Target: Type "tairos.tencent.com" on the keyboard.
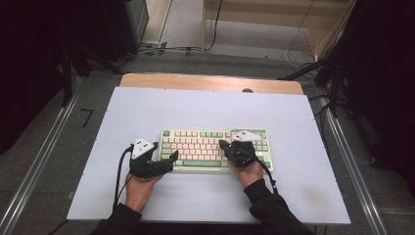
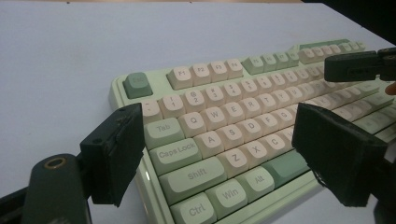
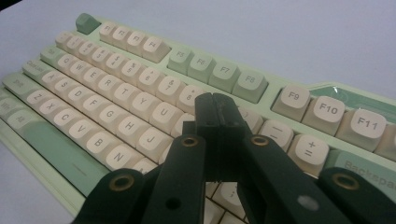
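Note:
A mint-green keyboard with cream keys lies in the middle of the pale tabletop. My left gripper sits at the keyboard's front left corner. In the left gripper view it is open, and its jaws straddle the keyboard around the Shift, Z and X keys without holding anything. My right gripper is over the right half of the keys. Seen in the right gripper view, it is shut, with its joined tips just above the keyboard near the upper letter row.
A wooden table edge shows behind the pale top. Metal rails run along the floor on both sides, and cables lie on the floor beyond. The other gripper appears at the upper right of the left gripper view.

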`<state>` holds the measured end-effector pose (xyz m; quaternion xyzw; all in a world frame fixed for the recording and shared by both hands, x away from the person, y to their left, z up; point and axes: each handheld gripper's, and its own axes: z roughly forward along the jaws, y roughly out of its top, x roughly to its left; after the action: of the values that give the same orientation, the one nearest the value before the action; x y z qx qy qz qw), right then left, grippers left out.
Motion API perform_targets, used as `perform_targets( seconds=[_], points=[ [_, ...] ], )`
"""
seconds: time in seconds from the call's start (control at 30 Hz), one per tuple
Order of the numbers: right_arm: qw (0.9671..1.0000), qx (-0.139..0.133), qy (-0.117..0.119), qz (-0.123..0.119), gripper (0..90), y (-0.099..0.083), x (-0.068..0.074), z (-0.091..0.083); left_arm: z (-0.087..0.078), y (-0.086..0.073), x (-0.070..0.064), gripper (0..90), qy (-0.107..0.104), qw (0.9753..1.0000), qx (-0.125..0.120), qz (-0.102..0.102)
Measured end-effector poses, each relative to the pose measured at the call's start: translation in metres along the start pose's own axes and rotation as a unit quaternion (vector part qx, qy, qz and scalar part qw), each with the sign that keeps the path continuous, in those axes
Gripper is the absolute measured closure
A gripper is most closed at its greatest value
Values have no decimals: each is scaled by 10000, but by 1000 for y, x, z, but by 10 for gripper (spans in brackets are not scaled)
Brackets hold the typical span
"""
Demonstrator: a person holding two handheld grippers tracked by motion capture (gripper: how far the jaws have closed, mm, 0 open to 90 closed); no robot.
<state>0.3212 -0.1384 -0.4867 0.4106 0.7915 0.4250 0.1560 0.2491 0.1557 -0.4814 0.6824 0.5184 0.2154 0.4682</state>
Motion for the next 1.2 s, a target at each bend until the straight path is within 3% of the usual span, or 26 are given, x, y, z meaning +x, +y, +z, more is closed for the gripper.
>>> perform_targets(
  seconds=[1.2],
  points=[
    [9994,330,-38,-5,877,0,1,10,-4,-1,3,179,47,10000,21,-46]
  ],
)
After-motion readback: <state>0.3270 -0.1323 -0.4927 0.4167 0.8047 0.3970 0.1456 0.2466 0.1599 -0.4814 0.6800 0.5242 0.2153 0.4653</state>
